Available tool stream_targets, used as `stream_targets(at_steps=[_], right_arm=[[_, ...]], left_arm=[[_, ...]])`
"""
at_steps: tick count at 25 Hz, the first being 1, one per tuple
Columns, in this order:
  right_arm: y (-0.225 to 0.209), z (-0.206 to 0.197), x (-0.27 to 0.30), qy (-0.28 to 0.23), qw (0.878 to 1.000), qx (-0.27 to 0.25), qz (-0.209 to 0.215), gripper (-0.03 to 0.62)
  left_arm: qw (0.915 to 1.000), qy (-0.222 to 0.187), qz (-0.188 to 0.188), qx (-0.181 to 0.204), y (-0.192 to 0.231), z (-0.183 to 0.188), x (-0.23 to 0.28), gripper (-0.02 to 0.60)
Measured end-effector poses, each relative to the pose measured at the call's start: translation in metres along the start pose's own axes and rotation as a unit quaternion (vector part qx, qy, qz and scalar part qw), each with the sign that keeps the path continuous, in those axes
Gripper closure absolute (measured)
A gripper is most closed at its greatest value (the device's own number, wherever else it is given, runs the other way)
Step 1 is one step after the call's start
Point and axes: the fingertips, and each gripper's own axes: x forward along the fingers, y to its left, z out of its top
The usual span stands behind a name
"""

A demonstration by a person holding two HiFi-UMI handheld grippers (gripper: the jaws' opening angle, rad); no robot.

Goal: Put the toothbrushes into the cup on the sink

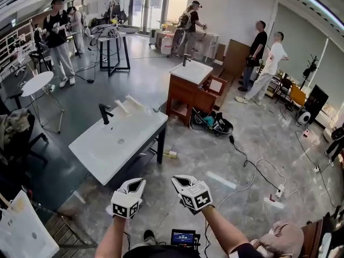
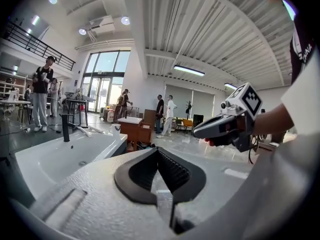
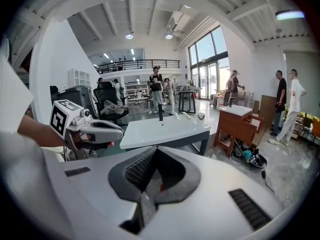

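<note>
Both grippers are held low in the head view, at 6 o'clock, side by side and well apart from the sink. The left gripper (image 1: 135, 184) is seen with its fingers pressed together and nothing between them. The right gripper (image 1: 180, 180) is likewise seen with its fingers closed tip to tip and empty.

The white sink (image 1: 97, 144) is carried on dark legs and lies at 10 o'clock from the grippers, over a grey floor (image 1: 252, 144). A black faucet (image 1: 105, 113) is mounted at the sink's far edge. The toothbrushes (image 1: 122, 107) are seen lying on the far rim, at 3 o'clock from the faucet and just beside it. The cup (image 1: 156, 110) is placed upright at the sink's far right corner, at 3 o'clock from the toothbrushes and near them; whether it is touched by them cannot be told.

A second sink on a wooden cabinet (image 1: 183, 98) is seen farther off, at 1 o'clock from the cup.
</note>
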Motion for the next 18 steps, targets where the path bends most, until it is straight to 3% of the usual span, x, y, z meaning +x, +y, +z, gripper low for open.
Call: stream_targets(at_steps=[6,12,18], right_arm=[[-0.011,0.029,0.040,-0.010,0.999,0.025,-0.017,0.585],[-0.029,0.029,0.069,0.001,1.000,0.022,-0.021,0.585],[-0.062,0.042,0.112,0.005,1.000,0.014,-0.001,0.585]], left_arm=[[0.9999,0.000,-0.011,0.002,0.052,0.013,0.015,0.571],[0.9997,0.011,-0.022,-0.003,0.075,0.005,0.036,0.571],[0.9997,0.018,-0.010,-0.013,0.105,0.006,0.075,0.571]])
